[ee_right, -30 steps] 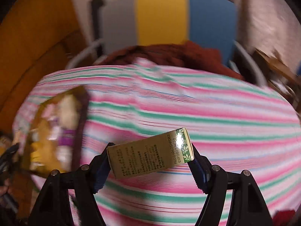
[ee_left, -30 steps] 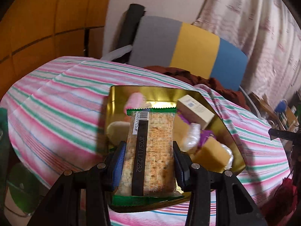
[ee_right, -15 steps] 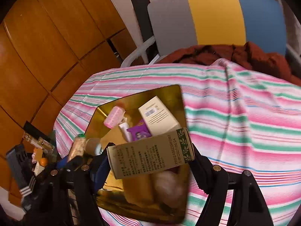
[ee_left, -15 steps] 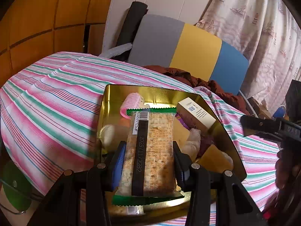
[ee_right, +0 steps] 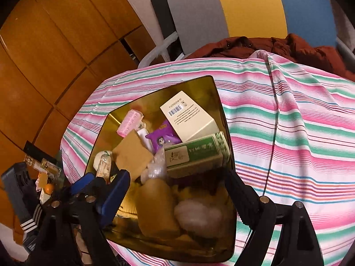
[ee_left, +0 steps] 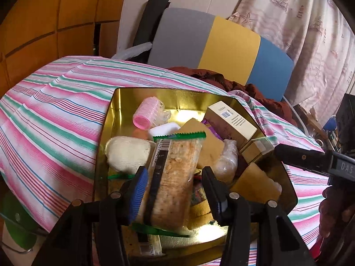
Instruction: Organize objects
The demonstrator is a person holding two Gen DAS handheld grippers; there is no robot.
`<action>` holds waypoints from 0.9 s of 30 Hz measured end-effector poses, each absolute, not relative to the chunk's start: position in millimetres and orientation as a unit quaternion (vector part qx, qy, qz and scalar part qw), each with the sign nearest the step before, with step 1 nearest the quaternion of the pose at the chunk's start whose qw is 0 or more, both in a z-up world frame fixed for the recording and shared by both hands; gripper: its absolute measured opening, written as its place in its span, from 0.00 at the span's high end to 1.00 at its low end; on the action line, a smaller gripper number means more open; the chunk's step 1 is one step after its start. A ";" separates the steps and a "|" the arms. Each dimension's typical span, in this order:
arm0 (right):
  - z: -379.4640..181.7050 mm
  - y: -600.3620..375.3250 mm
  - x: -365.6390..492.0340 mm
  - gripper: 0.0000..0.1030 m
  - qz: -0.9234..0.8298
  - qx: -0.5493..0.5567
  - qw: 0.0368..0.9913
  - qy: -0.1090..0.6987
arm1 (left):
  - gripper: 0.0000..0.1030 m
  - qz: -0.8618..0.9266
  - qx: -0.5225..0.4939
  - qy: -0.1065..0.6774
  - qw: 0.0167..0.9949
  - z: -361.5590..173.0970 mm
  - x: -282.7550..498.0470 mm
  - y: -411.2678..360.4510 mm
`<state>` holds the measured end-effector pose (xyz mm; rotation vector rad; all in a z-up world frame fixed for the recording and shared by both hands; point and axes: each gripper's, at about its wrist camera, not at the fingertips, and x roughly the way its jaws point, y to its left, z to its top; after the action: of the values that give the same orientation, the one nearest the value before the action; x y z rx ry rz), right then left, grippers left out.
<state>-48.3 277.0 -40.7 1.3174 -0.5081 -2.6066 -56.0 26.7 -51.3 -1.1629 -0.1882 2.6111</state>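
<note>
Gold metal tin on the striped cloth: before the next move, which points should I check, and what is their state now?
1. Green-and-white carton lies inside the gold metal tin, clear of the open right hand-held gripper: ok.
2. Clear cracker packet with green ends sits between the fingers of the left hand-held gripper, above the tin: ok.
3. Firm grip on the packet: cannot tell; small gaps seem to show beside it.
4. Flat free place in the tin for the packet: not ok; the pink hair roller, cream box and other things crowd it.
5. The two grippers are apart: ok.
</note>
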 end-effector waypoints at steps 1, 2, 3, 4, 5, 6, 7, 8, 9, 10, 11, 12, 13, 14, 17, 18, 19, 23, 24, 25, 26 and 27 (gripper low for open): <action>-39.8 275.3 -45.5 0.13 -0.878 0.440 0.086 -0.166 | 0.51 0.905 -0.399 -0.063 0.136 -49.4 -53.1 26.3; -38.7 273.5 -42.7 0.12 -0.881 0.437 0.082 -0.161 | 0.51 0.906 -0.398 -0.061 0.134 -48.1 -51.6 26.2; -37.6 272.0 -40.6 0.10 -0.883 0.435 0.079 -0.157 | 0.51 0.907 -0.396 -0.057 0.129 -46.2 -48.9 26.2; -36.3 270.4 -37.9 0.09 -0.886 0.432 0.074 -0.151 | 0.51 0.909 -0.395 -0.054 0.126 -44.9 -47.2 26.1; -35.0 268.6 -35.3 0.09 -0.889 0.429 0.070 -0.145 | 0.50 0.910 -0.393 -0.052 0.123 -43.2 -45.8 25.4; -33.4 266.2 -32.1 0.08 -0.893 0.425 0.064 -0.135 | 0.50 0.912 -0.389 -0.048 0.120 -41.2 -44.0 25.1; -31.6 264.8 -29.6 0.08 -0.896 0.421 0.058 -0.127 | 0.48 0.915 -0.385 -0.042 0.115 -38.8 -41.5 25.0; -30.3 262.9 -26.7 0.06 -0.899 0.417 0.053 -0.120 | 0.47 0.916 -0.382 -0.039 0.111 -37.0 -40.1 24.6; -29.1 261.4 -24.0 0.04 -0.902 0.413 0.048 -0.115 | 0.43 0.919 -0.379 -0.036 0.107 -34.9 -37.8 24.0; -28.1 259.6 -21.1 0.03 -0.905 0.410 0.044 -0.109 | 0.41 0.919 -0.378 -0.036 0.105 -33.5 -36.6 23.8; -27.4 257.9 -18.4 0.02 -0.907 0.406 0.039 -0.102 | 0.41 0.920 -0.376 -0.037 0.102 -32.1 -34.9 22.8; -26.6 257.1 -16.2 0.02 -0.909 0.404 0.035 -0.096 | 0.41 0.921 -0.375 -0.036 0.099 -31.1 -33.5 22.5; -25.9 255.8 -13.6 0.02 -0.911 0.401 0.030 -0.089 | 0.40 0.922 -0.373 -0.035 0.096 -29.8 -31.7 22.1; -25.5 254.0 -11.3 0.01 -0.914 0.398 0.024 -0.081 | 0.40 0.923 -0.372 -0.034 0.093 -28.9 -30.2 22.4; -23.1 249.5 -2.9 0.00 -0.921 0.386 0.005 -0.058 | 0.35 0.927 -0.366 -0.025 0.084 -24.8 -25.5 23.8; -22.3 247.9 0.3 0.00 -0.923 0.381 -0.005 -0.049 | 0.32 0.927 -0.364 -0.023 0.082 -23.8 -24.3 24.2; -21.8 247.0 2.8 0.00 -0.925 0.378 -0.012 -0.042 | 0.31 0.928 -0.362 -0.023 0.083 -22.6 -22.7 24.4; -20.7 243.8 11.1 0.00 -0.928 0.369 -0.034 -0.023 | 0.26 0.931 -0.354 -0.013 0.088 -16.8 -14.1 29.1; -20.6 243.7 12.0 0.00 -0.929 0.369 -0.039 -0.021 | 0.26 0.932 -0.352 -0.007 0.086 -15.6 -11.6 31.5; -20.5 243.5 13.6 0.00 -0.929 0.367 -0.044 -0.017 | 0.26 0.932 -0.351 -0.005 0.086 -14.7 -9.8 32.9; -20.3 243.5 14.9 0.00 -0.929 0.366 -0.047 -0.015 | 0.26 0.933 -0.350 -0.004 0.086 -13.9 -8.0 34.2; -20.2 243.1 16.2 0.00 -0.930 0.365 -0.051 -0.011 | 0.26 0.933 -0.350 -0.001 0.083 -13.3 -6.1 35.9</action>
<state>16.2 243.1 -20.2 1.1859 -0.0371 -3.0197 -6.1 35.9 -13.3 -1.0455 -0.0039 2.7849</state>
